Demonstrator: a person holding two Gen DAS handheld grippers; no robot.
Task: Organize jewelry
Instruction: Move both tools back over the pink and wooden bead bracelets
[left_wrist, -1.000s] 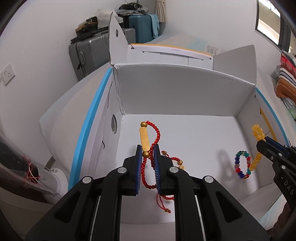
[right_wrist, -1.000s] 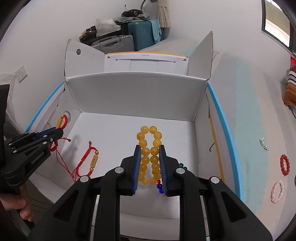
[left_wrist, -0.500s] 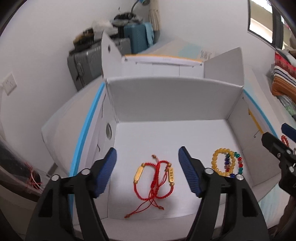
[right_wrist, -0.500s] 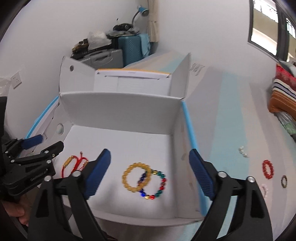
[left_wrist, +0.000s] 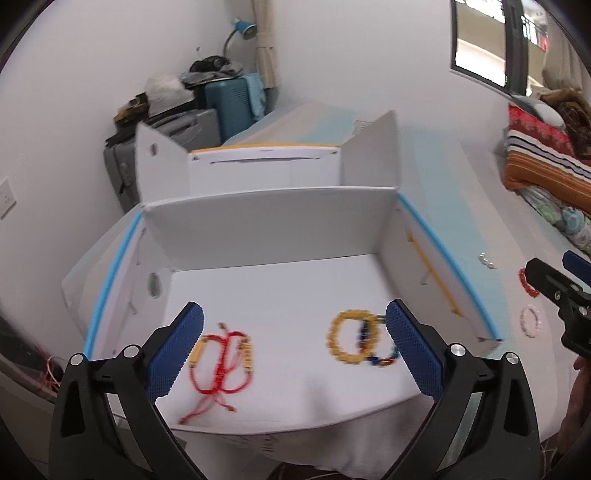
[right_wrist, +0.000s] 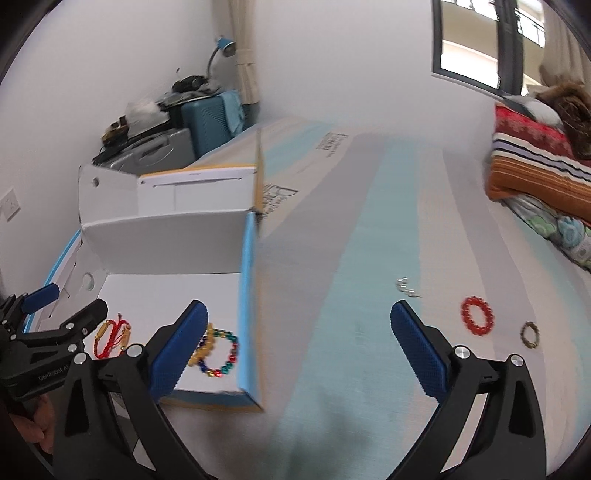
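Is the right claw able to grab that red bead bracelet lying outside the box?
Probably yes. The right claw is wide open and empty, and the red bead bracelet lies alone on bare surface with nothing blocking the way.

You are seeing little legible text. White lettering is showing on black body of left gripper, right wrist view; it is reading roughly "GenRobot AI", end cut off. Black print is showing on flattened carton under the jewelry; too blurred for you to read. Nothing else readable.
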